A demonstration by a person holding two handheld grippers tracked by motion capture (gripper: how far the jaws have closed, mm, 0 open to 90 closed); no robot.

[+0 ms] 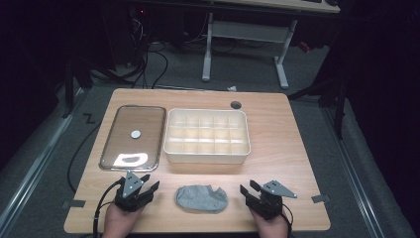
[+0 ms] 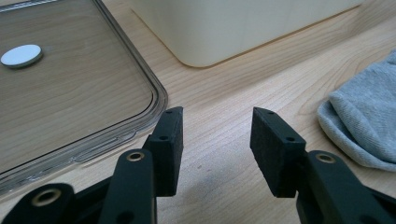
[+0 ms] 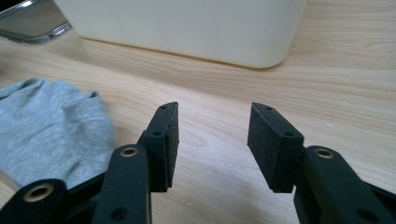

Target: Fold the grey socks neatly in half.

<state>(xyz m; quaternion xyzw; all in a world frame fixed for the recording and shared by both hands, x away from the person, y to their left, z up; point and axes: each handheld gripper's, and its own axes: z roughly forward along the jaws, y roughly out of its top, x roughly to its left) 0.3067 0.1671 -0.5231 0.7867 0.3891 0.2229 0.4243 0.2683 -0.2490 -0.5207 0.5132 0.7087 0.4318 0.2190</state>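
**Inspector:** Position of the sock (image 1: pixel 201 199)?

**Assistant:** Lying flat on the table (image 1: pixel 292 148) near its front edge, between the two grippers and touching neither. Its long axis runs side to side across the table, so one end faces each gripper. The divided box (image 1: pixel 207 136) stands behind it, apart; the clear lid (image 1: pixel 132 137) lies to the box's left.

**Inspector:** Which gripper is nearer?

**Assistant:** No clear difference. The left gripper (image 1: pixel 150 182) has the sock off to its right; the right gripper (image 1: pixel 247 187) has it off to its left.

**Inspector:** Jaws?

**Assistant:** Both pairs spread, with bare wood between them.

**Inspector:** Pose of the hands?

**Assistant:** Both low at the front edge, grippers close over the tabletop, each angled slightly inward towards the box. In my judgement, either must swing inward to reach a sock end.
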